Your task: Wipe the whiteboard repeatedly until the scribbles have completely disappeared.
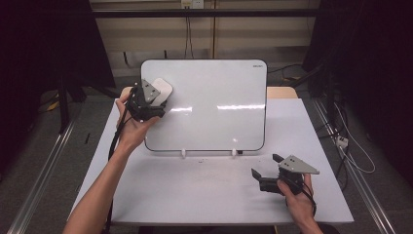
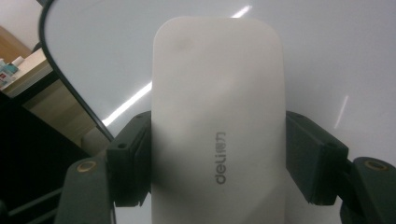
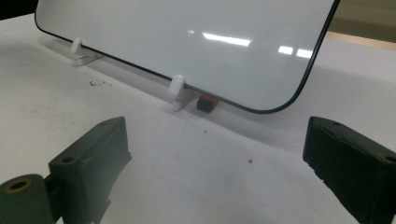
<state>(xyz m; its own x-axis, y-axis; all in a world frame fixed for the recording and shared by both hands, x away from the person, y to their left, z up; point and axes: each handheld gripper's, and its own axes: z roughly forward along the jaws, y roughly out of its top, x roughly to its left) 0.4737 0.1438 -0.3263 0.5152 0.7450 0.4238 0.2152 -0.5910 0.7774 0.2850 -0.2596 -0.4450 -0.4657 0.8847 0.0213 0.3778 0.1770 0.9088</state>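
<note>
One eraser (image 2: 217,121), one whiteboard (image 1: 214,105): my left claw (image 1: 155,100) is raised, clamped on that eraser at the board's upper-left corner; my right claw (image 1: 268,165) rests low over the counter (image 1: 195,190), jaws apart.

White eraser (image 2: 217,126): smooth rounded-rectangle block, grey "deli" logo printed on its back. Was clamped across its width between black jaws of left gripper (image 1: 147,99), long axis pointing away along jaws. Was held at upper left corner of whiteboard (image 1: 219,97), flat against or just over board face; contact could not be confirmed. Whiteboard: glossy white, dark thin rim, rounded corners, stood tilted back on small white feet on table.
</note>
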